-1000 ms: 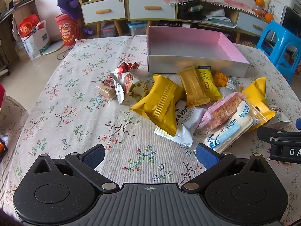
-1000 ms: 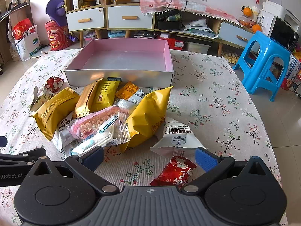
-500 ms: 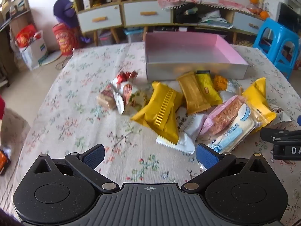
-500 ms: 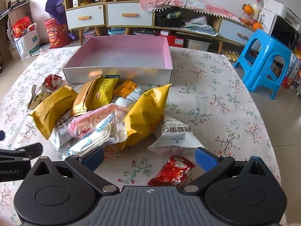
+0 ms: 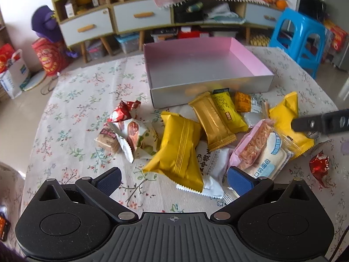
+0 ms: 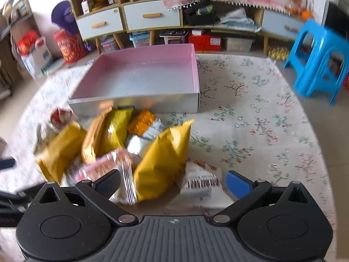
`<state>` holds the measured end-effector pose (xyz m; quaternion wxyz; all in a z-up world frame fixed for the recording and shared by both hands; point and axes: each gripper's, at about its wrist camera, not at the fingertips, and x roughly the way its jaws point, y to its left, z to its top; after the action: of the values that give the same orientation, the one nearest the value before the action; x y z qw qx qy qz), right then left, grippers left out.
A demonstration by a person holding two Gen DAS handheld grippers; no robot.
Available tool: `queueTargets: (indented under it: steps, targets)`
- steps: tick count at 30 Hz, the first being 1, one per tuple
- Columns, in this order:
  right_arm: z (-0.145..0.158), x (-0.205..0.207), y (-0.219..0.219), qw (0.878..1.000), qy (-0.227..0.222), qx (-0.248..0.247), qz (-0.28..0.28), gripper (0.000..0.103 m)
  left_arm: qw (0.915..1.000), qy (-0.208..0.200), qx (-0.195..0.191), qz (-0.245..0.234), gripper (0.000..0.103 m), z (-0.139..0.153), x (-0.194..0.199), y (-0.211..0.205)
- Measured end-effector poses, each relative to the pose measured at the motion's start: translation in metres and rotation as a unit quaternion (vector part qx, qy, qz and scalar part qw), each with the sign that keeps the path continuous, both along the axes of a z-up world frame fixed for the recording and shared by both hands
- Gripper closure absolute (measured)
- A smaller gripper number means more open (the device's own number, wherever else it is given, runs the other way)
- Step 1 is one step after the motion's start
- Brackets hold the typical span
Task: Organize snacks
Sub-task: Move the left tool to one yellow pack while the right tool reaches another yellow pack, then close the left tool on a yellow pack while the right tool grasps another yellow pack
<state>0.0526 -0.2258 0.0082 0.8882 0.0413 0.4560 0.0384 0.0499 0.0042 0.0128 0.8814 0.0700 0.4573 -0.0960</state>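
**Snack heap on a floral table, box waiting empty**

Out back along the wall: long sideboard (image 5: 141, 19) with pale drawers and wooden handles, cluttered shelves above, storage tubs beneath. Off to the right, blue plastic stool (image 5: 303, 37); to the left, red paper bags (image 5: 49, 56) on the tiled floor.

Filling the foreground: round table under a flowered tablecloth (image 5: 72, 100). Sitting at its far side, pink-lined silver box (image 5: 259, 62), nothing inside. Heaped just in front of its near wall, the snacks (image 5: 218, 131) (yellow packets mostly, overlapping white and pink ones). Apart at the right edge, lone red candy (image 5: 319, 167).

Down low over the near cloth, left gripper (image 5: 174, 180), blue pads spread wide, clamping nothing, big yellow packet (image 5: 178, 150) lying between and ahead. Right gripper (image 6: 173, 182), badly blurred view, fingers likewise wide apart, white packet (image 6: 201, 181) and another yellow pouch (image 6: 161, 161) between them.
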Motion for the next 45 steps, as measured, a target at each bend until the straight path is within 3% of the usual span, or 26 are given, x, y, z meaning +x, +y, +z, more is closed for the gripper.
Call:
queueTargets:
  steps: [6, 10, 11, 14, 16, 18, 23, 28, 37, 45]
  targets:
    - [-0.006, 0.023, -0.020, 0.993, 0.039, 0.110, -0.030, 0.018, 0.9992, 0.002, -0.038, -0.008, 0.001, -0.008, 0.019, 0.009]
    - [-0.013, 0.027, -0.021, 0.989, 0.048, 0.135, -0.036, 0.019, 0.9967, -0.004, -0.080, -0.010, 0.006, -0.017, 0.023, 0.019]
    - [-0.013, 0.027, -0.020, 0.989, 0.046, 0.135, -0.034, 0.024, 0.9965, -0.014, -0.081, -0.011, 0.007, -0.017, 0.023, 0.019]
    - [-0.010, 0.025, -0.022, 0.989, 0.038, 0.140, -0.040, 0.038, 0.9955, -0.044, -0.080, -0.023, 0.015, -0.014, 0.024, 0.020]
    - [-0.009, 0.026, -0.027, 0.986, 0.035, 0.156, -0.040, 0.043, 0.9938, -0.053, -0.091, -0.035, 0.037, -0.012, 0.025, 0.021]
    - [-0.009, 0.027, -0.028, 0.984, 0.040, 0.167, -0.038, 0.046, 0.9926, -0.054, -0.101, -0.041, 0.040, -0.011, 0.028, 0.020]
    - [-0.015, 0.030, -0.023, 0.984, 0.060, 0.167, -0.029, 0.052, 0.9926, -0.057, -0.076, -0.075, 0.044, -0.013, 0.031, 0.005]
    - [-0.026, 0.033, -0.021, 0.984, 0.076, 0.160, -0.032, 0.056, 0.9963, -0.027, -0.049, -0.065, 0.055, -0.030, 0.040, 0.004]
    - [-0.034, 0.035, -0.014, 0.985, 0.071, 0.154, -0.021, 0.056, 0.9974, -0.016, -0.054, -0.044, 0.060, -0.041, 0.044, 0.010]
    - [-0.037, 0.033, -0.013, 0.987, 0.055, 0.149, -0.021, 0.071, 0.9969, -0.020, -0.074, -0.016, 0.065, -0.036, 0.040, 0.016]
